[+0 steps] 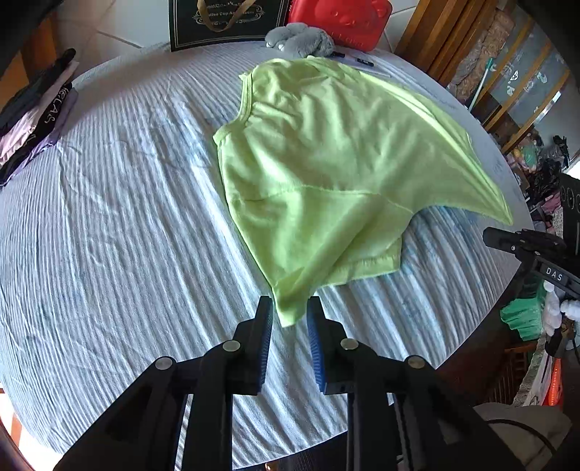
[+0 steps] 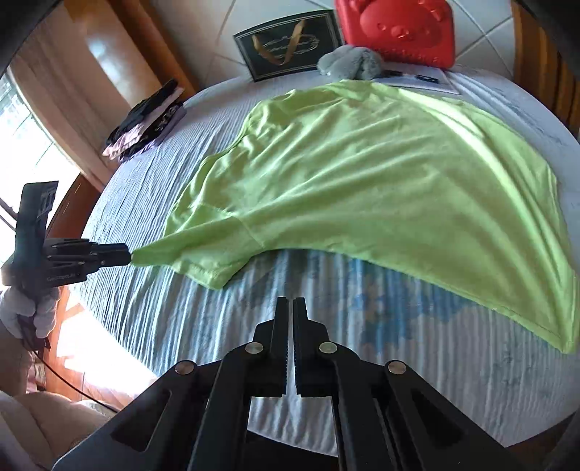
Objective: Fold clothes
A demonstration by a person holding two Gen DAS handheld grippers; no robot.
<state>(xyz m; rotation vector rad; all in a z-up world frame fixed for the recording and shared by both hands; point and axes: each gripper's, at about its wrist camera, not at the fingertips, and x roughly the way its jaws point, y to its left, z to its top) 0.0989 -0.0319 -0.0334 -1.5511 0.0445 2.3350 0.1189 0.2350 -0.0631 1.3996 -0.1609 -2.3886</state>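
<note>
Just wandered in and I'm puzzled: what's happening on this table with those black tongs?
A person is folding laundry with a hand-held claw in each hand. The left claw pinches a sleeve tip of the lime-green cotton T-shirt, stretching it over the pale blue striped tablecloth. The right claw is closed on nothing, hovering near the shirt's hem. A stack of dark folded clothes waits aside.

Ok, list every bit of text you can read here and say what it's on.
"DAS": label on the right hand-held gripper.
"Coffee Cup An...": gold print on the black box, the rest unreadable.
"...ELAS", uncertain: white letters on the folded clothes.
Small print on the left hand-held gripper: too blurred to read.
</note>
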